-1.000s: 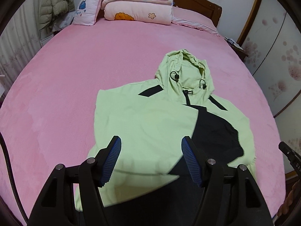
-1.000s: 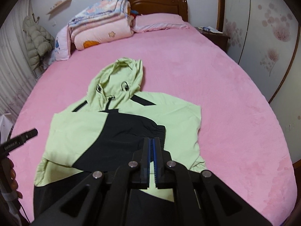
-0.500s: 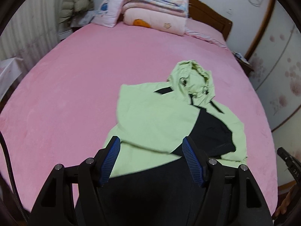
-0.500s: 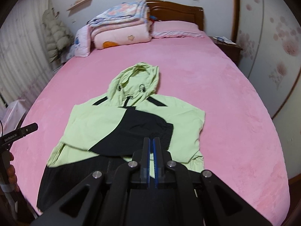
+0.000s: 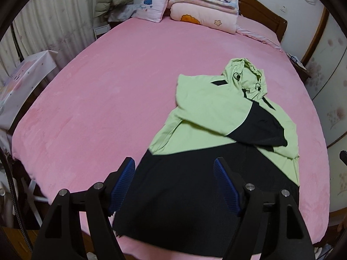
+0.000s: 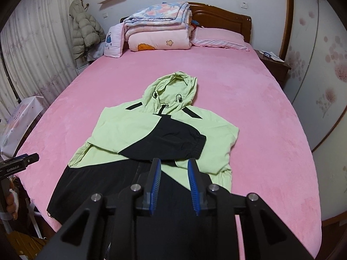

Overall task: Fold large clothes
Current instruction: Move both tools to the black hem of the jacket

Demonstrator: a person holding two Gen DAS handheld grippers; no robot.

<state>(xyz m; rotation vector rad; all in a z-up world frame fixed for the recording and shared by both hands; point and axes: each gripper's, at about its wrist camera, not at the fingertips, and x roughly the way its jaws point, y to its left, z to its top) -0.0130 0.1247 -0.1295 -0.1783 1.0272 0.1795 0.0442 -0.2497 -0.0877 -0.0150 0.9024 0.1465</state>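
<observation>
Nearest to me, the right gripper hangs over the black hem of the jacket, its blue pads a little apart with nothing pinched between them; the jaws have just been opening. The left gripper hovers over the same hem from the other side, its pads spread wide and gripping nothing, and those jaws too have just been opening further. In the right wrist view the left gripper's tip and the hand that carries it show just off the jacket's lower left corner, beyond the bed's edge.

The jacket, pale green with a black lower part, lies face up on the pink bed, its hem near the foot edge. Both sleeves are folded in across the chest, the black cuff of one lying on top near the middle. The hood lies flat beyond the chest, pointing at the headboard.

Well beyond the jacket, against the headboard, sit a stack of folded quilts and a pink pillow. Left of the quilts, a puffy coat hangs by the curtain.
</observation>
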